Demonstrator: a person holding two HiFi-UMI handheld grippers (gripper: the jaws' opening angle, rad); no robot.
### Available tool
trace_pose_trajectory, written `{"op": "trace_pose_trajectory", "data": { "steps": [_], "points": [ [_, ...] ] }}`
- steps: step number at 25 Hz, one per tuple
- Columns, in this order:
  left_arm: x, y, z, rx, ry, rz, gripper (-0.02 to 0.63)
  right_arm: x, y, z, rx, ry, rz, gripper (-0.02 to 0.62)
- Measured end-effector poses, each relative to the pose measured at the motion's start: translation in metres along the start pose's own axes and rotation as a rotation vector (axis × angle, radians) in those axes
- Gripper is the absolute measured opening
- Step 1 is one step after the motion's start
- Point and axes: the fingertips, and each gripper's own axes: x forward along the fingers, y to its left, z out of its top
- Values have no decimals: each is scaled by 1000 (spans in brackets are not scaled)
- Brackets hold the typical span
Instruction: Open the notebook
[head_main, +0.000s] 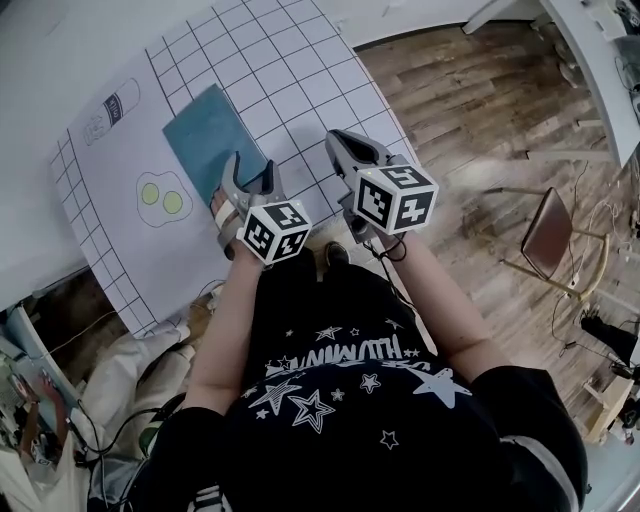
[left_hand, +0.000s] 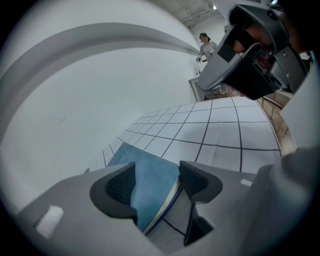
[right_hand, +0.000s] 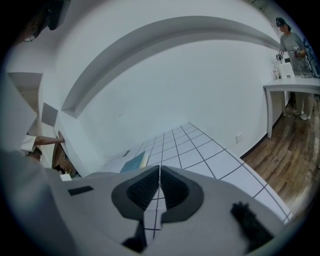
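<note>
A teal notebook (head_main: 210, 135) lies closed on the white grid mat (head_main: 300, 70). My left gripper (head_main: 251, 168) hangs over the notebook's near right corner with its jaws wide apart. In the left gripper view the teal cover (left_hand: 145, 175) and its white page edge run between the two pads (left_hand: 120, 185), which do not press on it. My right gripper (head_main: 338, 140) is just right of the notebook, above the mat, and its jaws are shut with nothing between them (right_hand: 159, 187). The right gripper view shows the notebook (right_hand: 134, 162) small and to the left. The right gripper (left_hand: 250, 55) also appears at the top right of the left gripper view.
The mat carries a drawing of fried eggs (head_main: 160, 198) and of a bottle (head_main: 108, 110). The table's right edge drops to a wooden floor (head_main: 470, 110) with a chair (head_main: 550, 235). A person (right_hand: 292, 40) stands far off by a white table (right_hand: 290, 87).
</note>
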Motion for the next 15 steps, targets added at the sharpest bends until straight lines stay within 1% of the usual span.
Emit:
{"op": "trace_pose_trajectory", "data": {
  "steps": [2, 4, 8, 9, 13, 15],
  "points": [
    [2, -2, -1, -3, 21, 1, 276, -3, -1, 2, 0, -4, 5, 17],
    [2, -5, -2, -9, 49, 0, 238, -7, -2, 3, 0, -9, 9, 17],
    [2, -10, -5, 19, 98, 15, 115, -13, -5, 7, -1, -16, 27, 17],
    [2, -10, -6, 16, 104, 16, 101, -14, -6, 8, -3, -17, 34, 17],
    [-2, -6, -4, -47, 119, 3, 66, -18, -5, 9, -15, -11, 65, 17],
    [-7, 0, 1, -85, 118, 10, 57, -17, -2, 7, -18, 2, 88, 17]
  ]
}}
